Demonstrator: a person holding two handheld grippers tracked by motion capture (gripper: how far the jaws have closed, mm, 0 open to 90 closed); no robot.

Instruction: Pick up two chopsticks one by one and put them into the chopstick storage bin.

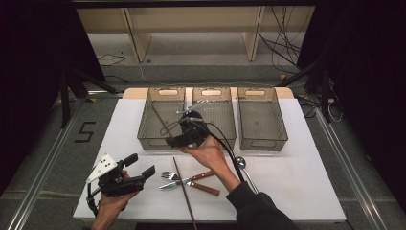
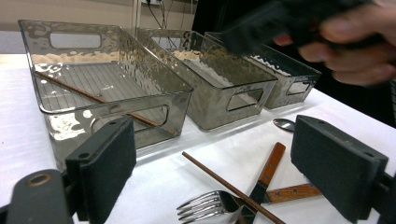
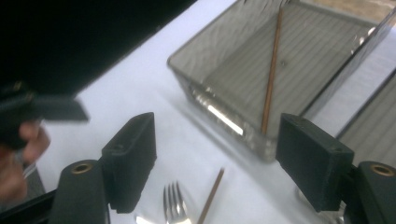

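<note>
**Both grippers empty; one chopstick binned, one on the table**

High view: The right gripper is held above the front wall of the left bin, jaws spread, nothing between them. One brown chopstick lies slantwise inside that bin. A second chopstick lies on the white table, in front of the bins, just beside a fork and two wooden-handled utensils. A spoon lies near the right forearm. The left gripper sits at the near left corner of the table, jaws apart and empty. The middle bin and the right bin stand in a row alongside the first.

Left gripper view: Both black pads stand wide apart with nothing between them. Beyond them lie the loose chopstick, crossing the fork, and the binned chopstick leaning against the bin's front wall. The right hand is blurred at upper right.

Right gripper view: The jaws are wide open and empty. Between them appear the left bin, its chopstick, the fork tines and the loose chopstick's end. The picture is somewhat blurred.
</note>
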